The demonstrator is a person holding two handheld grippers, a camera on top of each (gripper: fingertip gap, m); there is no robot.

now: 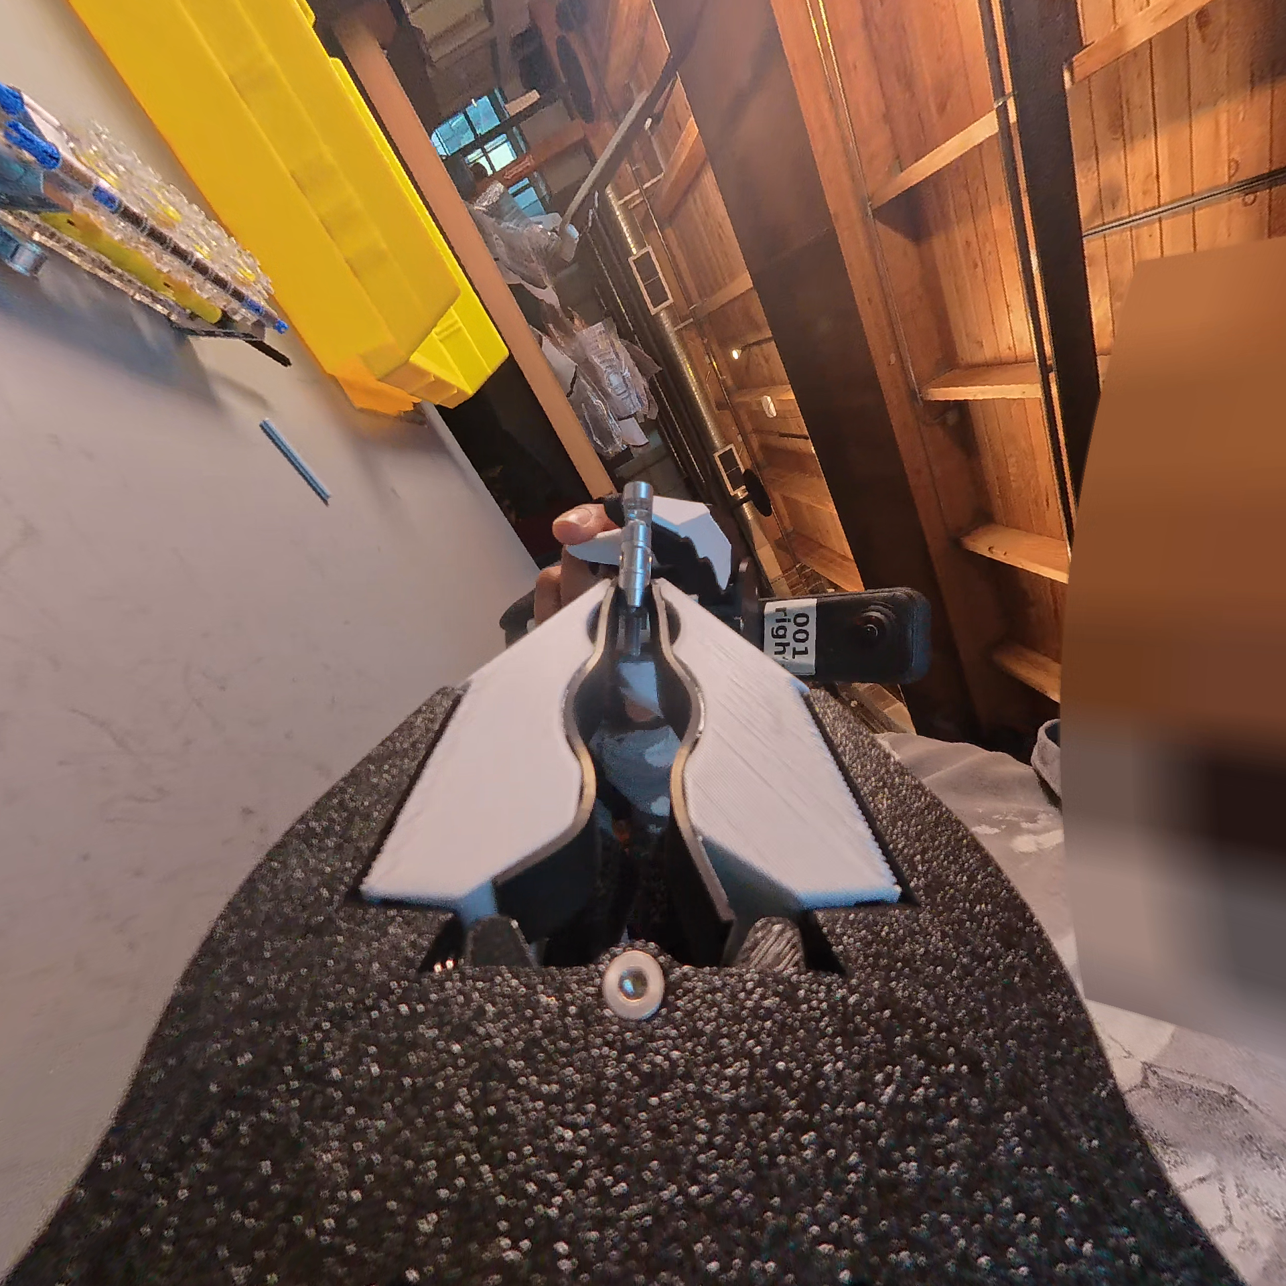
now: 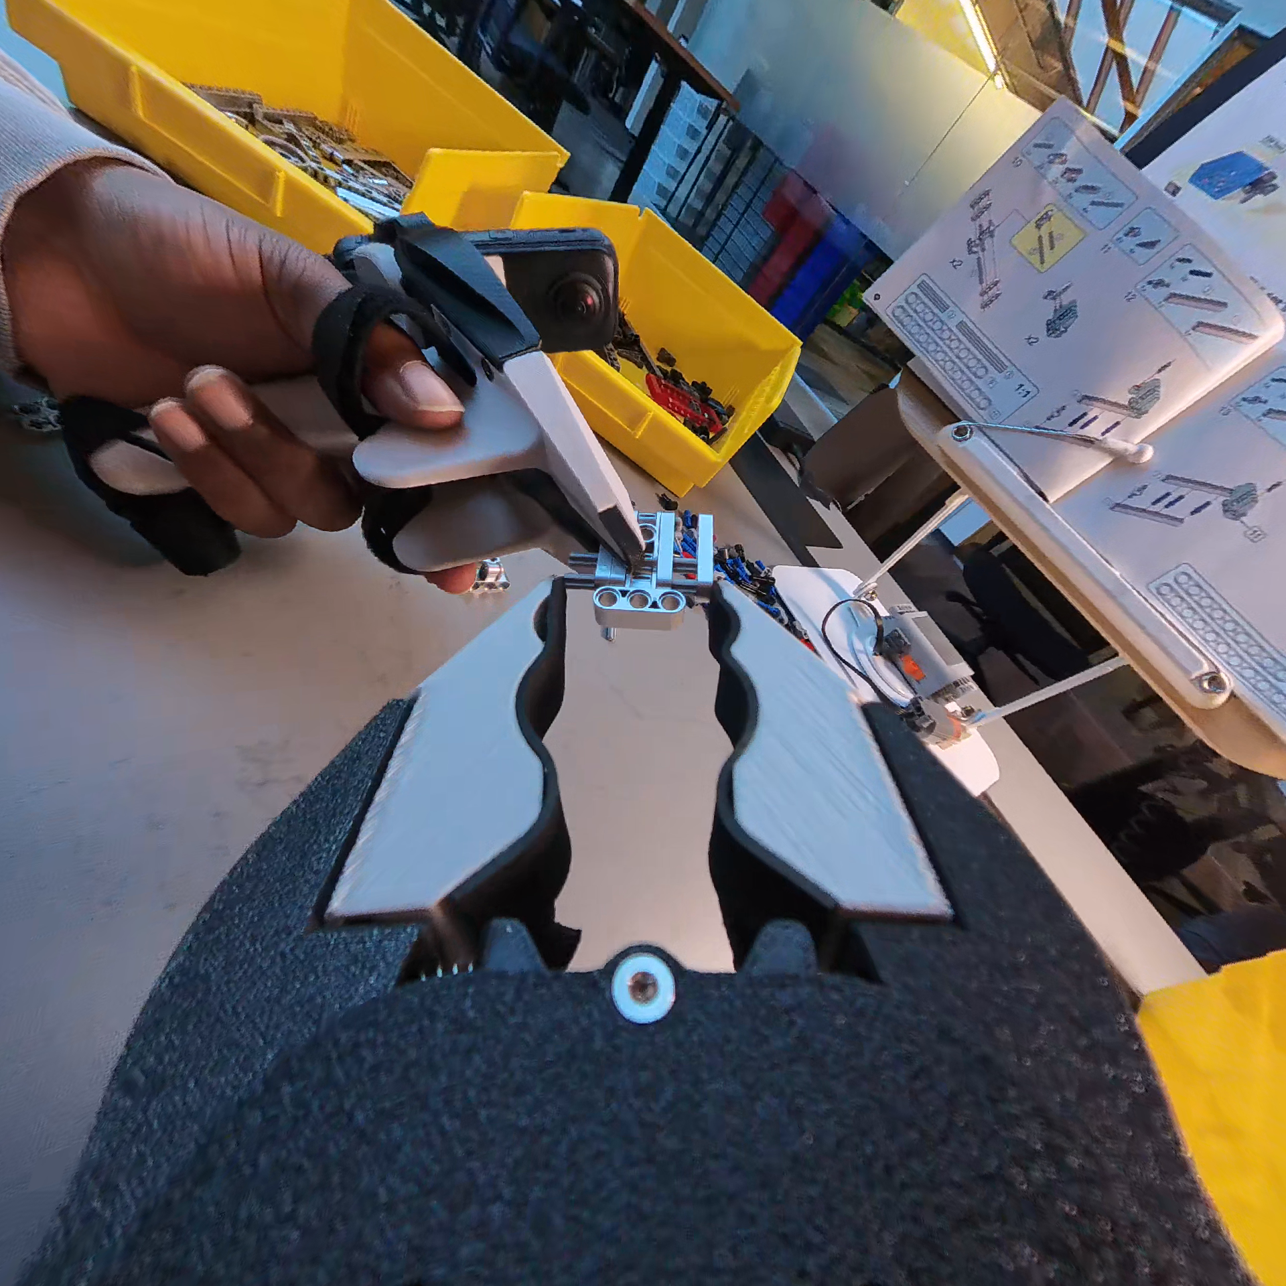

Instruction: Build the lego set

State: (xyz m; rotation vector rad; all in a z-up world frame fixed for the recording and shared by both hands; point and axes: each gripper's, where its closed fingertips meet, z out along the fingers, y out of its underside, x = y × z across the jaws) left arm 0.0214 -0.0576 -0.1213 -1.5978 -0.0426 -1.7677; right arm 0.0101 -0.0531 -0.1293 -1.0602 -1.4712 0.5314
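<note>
Now left tool (image 1: 632, 598) clamped on grey assembly (image 2: 644, 584); right tool (image 2: 637, 591) pinching its ends, near table edge (image 2: 1044, 800).

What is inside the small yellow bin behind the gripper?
The small yellow bin holds red and black building pieces at its near end. The left gripper and its camera cover the rest.

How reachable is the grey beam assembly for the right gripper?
Probably yes: the grey beam assembly sits between the spread fingertips of the right gripper, maybe touching. The left gripper pinches it from above, leaving its sides free.
</note>
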